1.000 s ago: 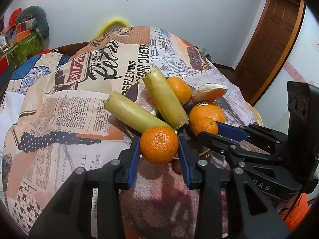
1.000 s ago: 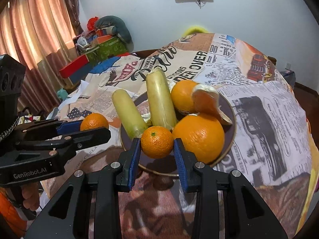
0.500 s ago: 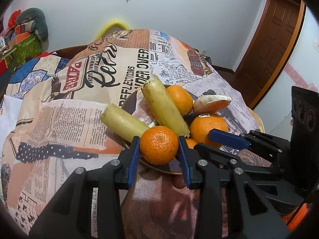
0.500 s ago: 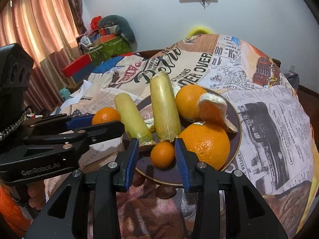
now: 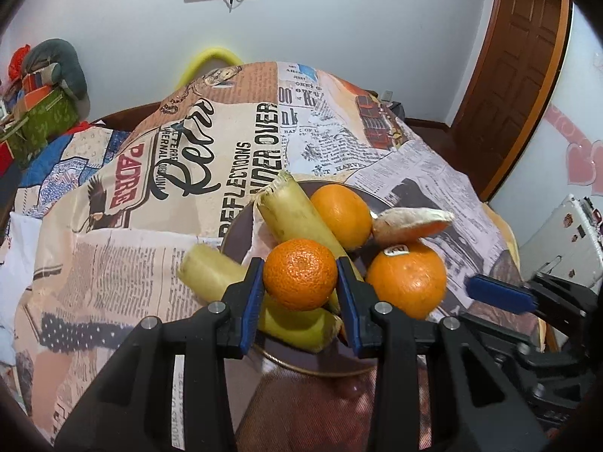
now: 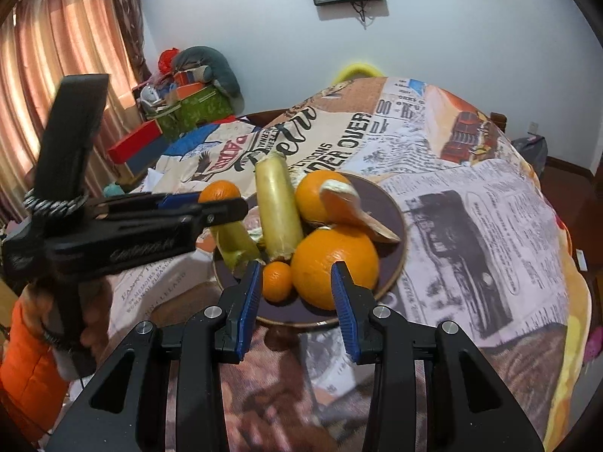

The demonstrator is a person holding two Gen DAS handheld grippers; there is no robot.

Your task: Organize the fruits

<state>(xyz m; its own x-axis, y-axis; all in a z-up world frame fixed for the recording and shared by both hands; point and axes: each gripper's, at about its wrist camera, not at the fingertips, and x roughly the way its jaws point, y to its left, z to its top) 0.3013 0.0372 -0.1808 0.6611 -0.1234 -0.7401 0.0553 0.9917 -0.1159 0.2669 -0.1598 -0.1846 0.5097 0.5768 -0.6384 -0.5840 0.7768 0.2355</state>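
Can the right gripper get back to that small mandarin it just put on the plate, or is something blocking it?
Probably yes. The right gripper is open, and the small mandarin lies on the near side of the plate, just ahead of its left finger. The big orange crowds it, so shift left first.

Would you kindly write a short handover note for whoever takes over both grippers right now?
Left gripper: shut on a small orange mandarin, held above the dark round plate.
Right gripper: open, holding nothing, at the plate's near rim.
On the plate: another small mandarin, a large orange with a sticker, a second orange, a peeled orange piece and two pale yellow-green stalks.
Done: one mandarin plated. Left: set down the held mandarin.
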